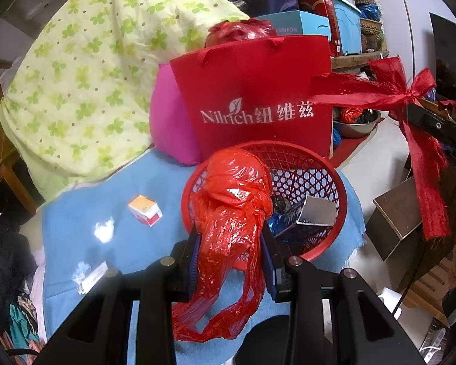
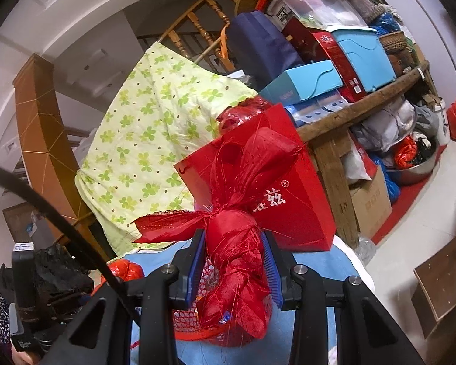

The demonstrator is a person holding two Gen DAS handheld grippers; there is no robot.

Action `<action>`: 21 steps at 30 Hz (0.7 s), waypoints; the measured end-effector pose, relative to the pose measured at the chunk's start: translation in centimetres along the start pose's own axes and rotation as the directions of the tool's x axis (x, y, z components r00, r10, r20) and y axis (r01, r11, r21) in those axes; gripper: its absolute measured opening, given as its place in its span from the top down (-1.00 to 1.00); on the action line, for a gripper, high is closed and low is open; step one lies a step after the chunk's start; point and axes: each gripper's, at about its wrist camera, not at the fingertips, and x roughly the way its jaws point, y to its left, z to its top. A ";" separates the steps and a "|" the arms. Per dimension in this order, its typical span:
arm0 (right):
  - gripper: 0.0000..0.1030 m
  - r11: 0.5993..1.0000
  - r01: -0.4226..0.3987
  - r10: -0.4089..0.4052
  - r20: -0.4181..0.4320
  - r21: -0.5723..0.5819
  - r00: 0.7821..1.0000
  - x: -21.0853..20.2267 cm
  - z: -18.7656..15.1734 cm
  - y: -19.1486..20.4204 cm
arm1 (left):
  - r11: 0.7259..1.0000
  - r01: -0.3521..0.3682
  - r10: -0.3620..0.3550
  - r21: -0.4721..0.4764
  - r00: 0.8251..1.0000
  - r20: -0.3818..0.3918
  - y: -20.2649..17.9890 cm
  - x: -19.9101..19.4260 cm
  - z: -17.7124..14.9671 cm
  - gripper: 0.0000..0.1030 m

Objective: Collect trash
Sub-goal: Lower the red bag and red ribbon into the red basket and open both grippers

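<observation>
My left gripper is shut on a crumpled red plastic bag and holds it over the near rim of a red mesh basket. The basket holds dark wrappers and a silver carton. My right gripper is shut on a red ribbon bow, above the basket. The bow also shows at right in the left wrist view. A small orange-and-white box, a white scrap and a clear wrapper lie on the blue cloth.
A red Nilrich paper bag and a pink cushion stand behind the basket. A green-patterned quilt is piled at left. Stacked boxes sit on a wooden shelf. A brown board lies on the floor at right.
</observation>
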 end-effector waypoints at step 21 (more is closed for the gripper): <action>0.21 0.998 -0.043 0.043 -0.010 0.051 0.999 4.0 0.5 0.7 | 1.000 -0.022 0.022 -0.008 0.999 0.029 0.6 3.1 1.6 0.28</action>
